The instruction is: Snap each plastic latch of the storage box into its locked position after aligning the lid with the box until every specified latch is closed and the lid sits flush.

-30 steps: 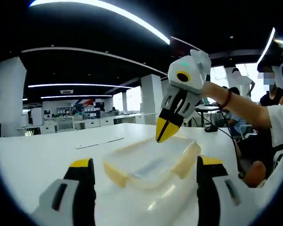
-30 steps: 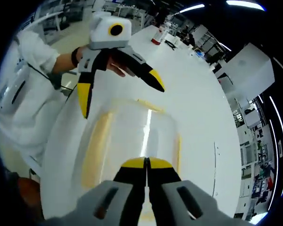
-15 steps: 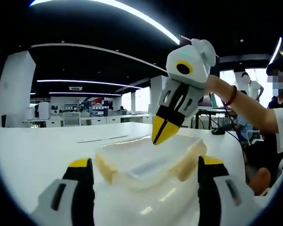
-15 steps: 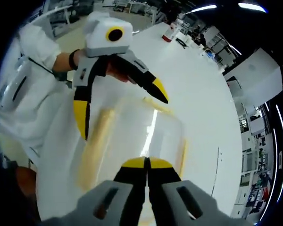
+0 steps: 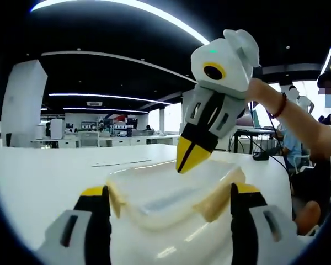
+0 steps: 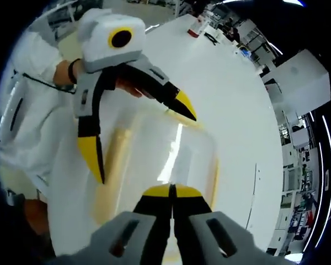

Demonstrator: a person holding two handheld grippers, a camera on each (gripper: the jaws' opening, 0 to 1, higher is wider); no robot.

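In the left gripper view, the left gripper (image 5: 168,207) stands with its fingers (image 5: 96,210) spread wide, one on each side of the near end of the storage box (image 5: 171,193). The box lies straight ahead between them on the white tabletop (image 5: 38,176), its long axis running away from the fingers. Whether the tips touch the box walls cannot be told. The yellow latches (image 5: 215,199) run along the box's two long sides, each just inside a finger, so this gripper is the nearer one to them.

Over the middle of the box's clear lid (image 5: 154,190), the right gripper (image 5: 190,157) points down with its yellow tips pressed together, empty, hanging just above or at the far part of the lid; contact is unclear.

In the right gripper view, the right gripper (image 6: 171,193) shows its fingers closed on nothing, aimed down at the lid (image 6: 171,149) along the box's centre line. The box (image 6: 149,160) stretches away from them, a yellow latch (image 6: 113,160) along each long edge. Beyond the box's far end, the left gripper (image 6: 140,135) straddles it, fingers apart.

Judged from this, the coming move likely turns on squeezing a side latch inward while the lid is pressed from above.
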